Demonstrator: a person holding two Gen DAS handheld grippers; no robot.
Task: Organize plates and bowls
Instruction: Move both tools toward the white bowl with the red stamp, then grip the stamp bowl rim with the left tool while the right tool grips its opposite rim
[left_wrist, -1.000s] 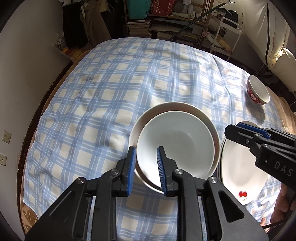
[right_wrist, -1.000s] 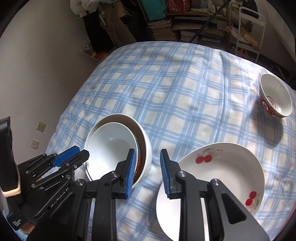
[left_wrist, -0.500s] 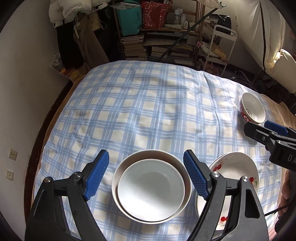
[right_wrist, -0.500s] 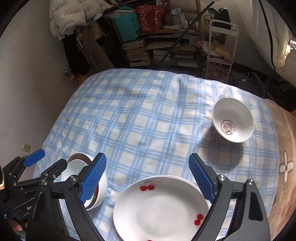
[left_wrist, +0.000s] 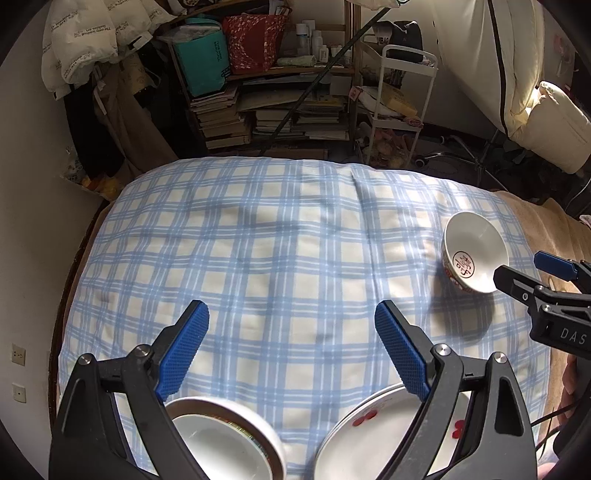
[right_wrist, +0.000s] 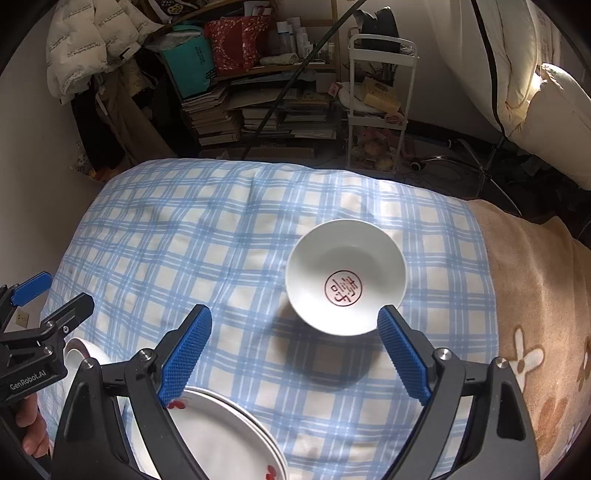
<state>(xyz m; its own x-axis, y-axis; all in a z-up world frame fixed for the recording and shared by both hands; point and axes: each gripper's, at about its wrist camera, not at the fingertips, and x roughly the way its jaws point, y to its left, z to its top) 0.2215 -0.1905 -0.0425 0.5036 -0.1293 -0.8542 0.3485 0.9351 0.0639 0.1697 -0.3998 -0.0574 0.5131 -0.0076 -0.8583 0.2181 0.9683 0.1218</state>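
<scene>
Item: red-patterned bowl, alone on the soft checked bedcover, just ahead of the right gripper; nested bowls and cherry plates lie beneath both tools. Left gripper released, right released, their jaws just opened, nothing between. Risk, judged: a one-sided rim pinch may tip the bowl on yielding bedding.

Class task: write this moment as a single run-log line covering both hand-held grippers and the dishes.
left hand-held gripper: just opened, empty | right hand-held gripper: open, empty | stacked bowls: nested | cherry plate: down | red-marked bowl: apart, unstacked

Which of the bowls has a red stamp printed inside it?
The lone bowl standing apart on the checked cloth. The nested bowls near the left gripper show plain white insides.
</scene>
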